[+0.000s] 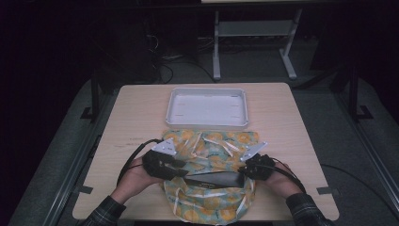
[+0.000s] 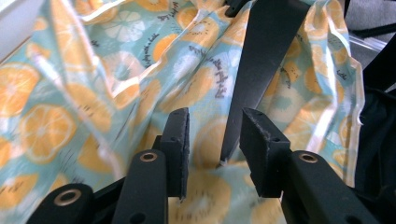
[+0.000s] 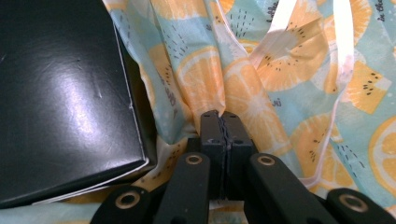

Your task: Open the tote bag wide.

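Observation:
A light-blue bag printed with orange fruit slices (image 1: 211,141), with white ribbons, lies crumpled at the table's near edge. A flat black box (image 1: 214,179) lies across it between both grippers. My left gripper (image 1: 181,172) is at the box's left end. In the left gripper view its jaws (image 2: 215,116) stand open, with the box's corner (image 2: 266,56) in the gap and neither pad pressing on it. My right gripper (image 1: 242,174) is at the box's right end. In the right gripper view it (image 3: 219,114) is shut on a fold of the bag (image 3: 243,70), beside the box (image 3: 60,93).
An empty white tray (image 1: 207,90) stands just beyond the bag at the middle of the wooden table (image 1: 136,113). The person's forearms come in from the bottom edge. A dark floor with cables and metal stand legs lies behind the table.

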A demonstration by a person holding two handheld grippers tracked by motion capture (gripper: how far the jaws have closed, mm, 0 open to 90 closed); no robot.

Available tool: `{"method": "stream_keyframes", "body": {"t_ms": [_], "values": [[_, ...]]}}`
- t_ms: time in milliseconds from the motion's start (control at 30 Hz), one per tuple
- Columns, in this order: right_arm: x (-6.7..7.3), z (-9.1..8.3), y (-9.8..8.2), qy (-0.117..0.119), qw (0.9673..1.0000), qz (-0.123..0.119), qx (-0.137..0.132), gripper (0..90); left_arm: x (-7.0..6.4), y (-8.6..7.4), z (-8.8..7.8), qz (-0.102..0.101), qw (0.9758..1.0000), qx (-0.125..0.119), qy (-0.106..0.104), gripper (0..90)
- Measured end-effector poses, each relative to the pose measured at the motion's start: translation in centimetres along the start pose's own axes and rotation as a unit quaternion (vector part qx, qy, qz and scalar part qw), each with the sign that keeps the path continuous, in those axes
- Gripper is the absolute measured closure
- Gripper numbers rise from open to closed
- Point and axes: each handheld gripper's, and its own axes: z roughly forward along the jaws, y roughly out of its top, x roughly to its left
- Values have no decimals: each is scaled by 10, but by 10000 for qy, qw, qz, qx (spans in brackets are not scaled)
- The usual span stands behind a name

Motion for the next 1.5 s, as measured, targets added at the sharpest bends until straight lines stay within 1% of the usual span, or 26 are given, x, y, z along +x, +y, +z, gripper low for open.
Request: {"method": "stream_keyframes", "body": {"t_ms": [100, 200, 300, 400, 533, 633, 700, 733, 767, 800, 833, 867, 900, 933, 967, 1000, 1033, 1067, 1133, 1200, 1267, 1300, 1333, 1400, 1500], "values": [[0, 0, 0, 4, 10000, 1, -1, 886, -1, 5, 10, 78, 10000, 37, -7, 599], [0, 0, 0, 4, 10000, 2, -2, 886, -2, 8, 16, 136, 9999, 54, 3, 585], [0, 0, 0, 4, 10000, -2, -1, 886, -4, 10, 22, 225, 9997, 89, 58, 578], [0, 0, 0, 4, 10000, -7, -1, 886, -5, 11, 26, 304, 9993, 141, 189, 585], [0, 0, 0, 1, 10000, -22, 3, 886, -5, 11, 27, 367, 9988, 134, 290, 651], [0, 0, 0, 0, 10000, -35, 17, 886, -3, 12, 27, 440, 9984, 179, 313, 744], [0, 0, 0, -11, 10000, -36, 6, 886, -2, 13, 28, 372, 9988, 121, 287, 817], [0, 0, 0, -12, 10000, -37, 5, 886, -1, 13, 27, 412, 9986, 161, 274, 854], [0, 0, 0, -12, 10000, -45, 5, 886, -1, 14, 28, 349, 9990, 115, 264, 883], [0, 0, 0, -9, 10000, -44, 5, 886, 1, 14, 27, 361, 9990, 116, 252, 893], [0, 0, 0, -8, 10000, -45, 4, 886, 3, 14, 26, 361, 9990, 115, 244, 896], [0, 0, 0, -6, 10000, -46, 4, 886, 3, 15, 26, 255, 9994, 28, 238, 897], [0, 0, 0, -8, 10000, -52, 4, 886, 5, 15, 24, 251, 9994, 21, 231, 898], [0, 0, 0, -9, 10000, -64, 0, 886, 6, 15, 23, 198, 9995, -36, 244, 899], [0, 0, 0, -11, 10000, -69, 2, 886, 8, 15, 22, 206, 9995, -22, 235, 900], [0, 0, 0, -10, 10000, -78, 1, 887, 9, 15, 21, 165, 9995, -61, 245, 900], [0, 0, 0, -7, 10000, -78, 5, 887, 10, 16, 20, 172, 9995, -75, 264, 900], [0, 0, 0, -6, 9999, -103, 18, 887, 12, 16, 19, 225, 9992, -68, 321, 900], [1, 0, 0, 14, 9999, -113, 15, 888, 14, 17, 18, 158, 9992, -125, 345, 900], [1, 0, 0, 10, 9999, -124, 10, 888, 18, 17, 18, 175, 9991, -107, 372, 900], [2, 0, 1, 10, 9999, -132, 11, 889, 22, 17, 19, 113, 9991, -142, 391, 900], [2, 0, 1, 12, 9999, -132, 10, 889, 25, 17, 19, 121, 9991, -88, 392, 900], [3, 0, 1, 28, 10000, -95, -1, 889, 28, 16, 20, 43, 9991, -138, 404, 900], [2, 0, 1, 26, 9999, -148, 8, 889, 35, 16, 22, 37, 9992, -92, 396, 900], [2, 0, 0, 23, 9999, -165, 8, 890, 43, 14, 26, -94, 9991, -75, 418, 900]]}}
